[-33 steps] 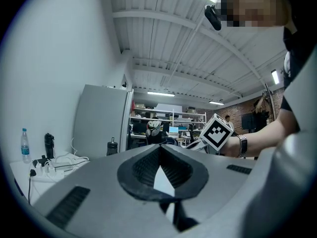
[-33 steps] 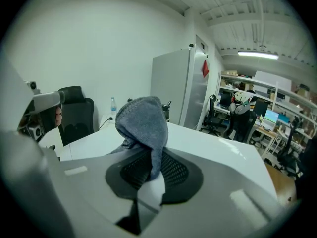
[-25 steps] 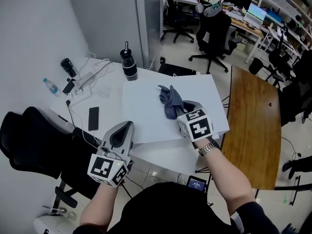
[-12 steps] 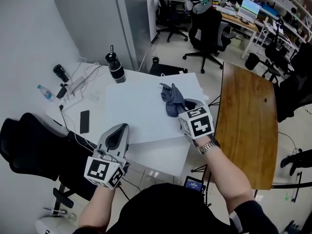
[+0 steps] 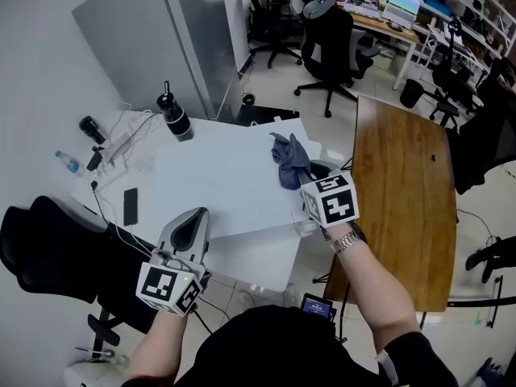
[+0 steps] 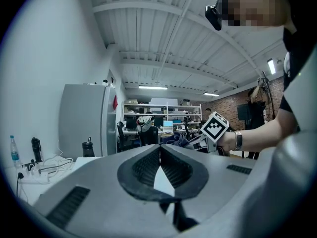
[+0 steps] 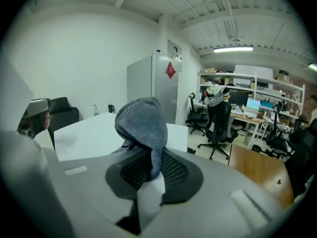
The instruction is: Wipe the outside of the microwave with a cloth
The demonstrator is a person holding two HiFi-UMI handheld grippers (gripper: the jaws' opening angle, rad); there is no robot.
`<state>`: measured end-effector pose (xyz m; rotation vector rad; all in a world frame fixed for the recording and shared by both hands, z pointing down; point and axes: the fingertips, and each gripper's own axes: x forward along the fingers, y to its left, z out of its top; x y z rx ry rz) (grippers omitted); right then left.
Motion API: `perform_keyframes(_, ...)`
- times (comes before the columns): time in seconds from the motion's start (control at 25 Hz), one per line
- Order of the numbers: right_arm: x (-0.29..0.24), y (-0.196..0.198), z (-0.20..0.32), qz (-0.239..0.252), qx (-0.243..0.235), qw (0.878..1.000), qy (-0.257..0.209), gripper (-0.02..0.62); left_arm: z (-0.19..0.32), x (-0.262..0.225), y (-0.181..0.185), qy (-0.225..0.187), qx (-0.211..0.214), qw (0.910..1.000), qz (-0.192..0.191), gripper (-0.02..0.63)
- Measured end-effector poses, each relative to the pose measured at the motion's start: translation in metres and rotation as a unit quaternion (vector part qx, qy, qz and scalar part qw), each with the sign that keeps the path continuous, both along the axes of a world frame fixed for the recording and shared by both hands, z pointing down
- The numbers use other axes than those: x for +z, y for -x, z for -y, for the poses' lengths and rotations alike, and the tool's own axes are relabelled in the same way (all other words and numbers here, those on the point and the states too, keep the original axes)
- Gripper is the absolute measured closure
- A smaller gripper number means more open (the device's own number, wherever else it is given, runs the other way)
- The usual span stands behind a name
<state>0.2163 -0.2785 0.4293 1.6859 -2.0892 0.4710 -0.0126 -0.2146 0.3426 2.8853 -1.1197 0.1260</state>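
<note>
Left gripper (image 5: 195, 218): nearest, at the near left. Its jaws are closed flat against each other with nothing between them.
Left hand pose: the forearm comes up from the near edge. The gripper lies about level and points far, just off the near left corner of the microwave (image 5: 218, 184), apart from it.
Right gripper (image 7: 151, 172): at the near right, its jaws clamped on a fold of the cloth (image 5: 289, 158).
Right hand pose: the forearm, with a watch on the wrist, reaches in from the near right. The gripper tips downward toward the right edge of the microwave top.
Cloth, place: a grey bunch over the far right part of the white top, rising in a hump above the jaws. Whether it presses on the surface I cannot tell.
Cloth, handling: likely light, soft and limp. It should fold and trail rather than push, so a pinch on a gathered fold suits it, with loose cloth ahead of the jaws to do the wiping.
Microwave, handling: a plain white box seen from above, probably heavy, stiff and smooth. It needs no gripping, and the empty gripper could brace it.
Beyond: a phone (image 5: 131, 206) and a black bottle (image 5: 175, 118) at the far left, and a wooden table (image 5: 403, 192) at the right.
</note>
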Motion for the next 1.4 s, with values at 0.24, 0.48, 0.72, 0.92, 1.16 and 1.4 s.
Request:
perform_keyframes(0.24,0.000,-0.035,-0.007,0.011,0.020,1.000,-0.009,0.549,-0.006,0.005,-0.019,0.004,0.001,0.9999,0.010,0.600)
perform_keyframes(0.48,0.003,-0.062,-0.014,0.026,0.030,0.999,-0.019,0.549,-0.015,0.008,-0.040,0.007,0.003,0.9997,0.022,0.600)
perform_keyframes(0.72,0.012,-0.083,-0.010,0.049,0.033,0.998,-0.021,0.549,-0.019,0.010,-0.054,0.010,-0.006,0.9993,0.035,0.600)
perform_keyframes(0.92,0.031,-0.092,-0.011,0.068,0.030,0.997,-0.016,0.549,-0.026,0.016,-0.061,0.011,-0.016,0.9989,0.044,0.600)
perform_keyframes(1.16,0.058,-0.089,-0.006,0.085,0.017,0.996,-0.002,0.549,-0.031,0.022,-0.062,0.013,-0.034,0.9979,0.054,0.600)
perform_keyframes(1.4,0.087,-0.091,0.001,0.083,0.005,0.996,0.014,0.550,-0.033,0.028,-0.060,0.017,-0.055,0.9961,0.068,0.600)
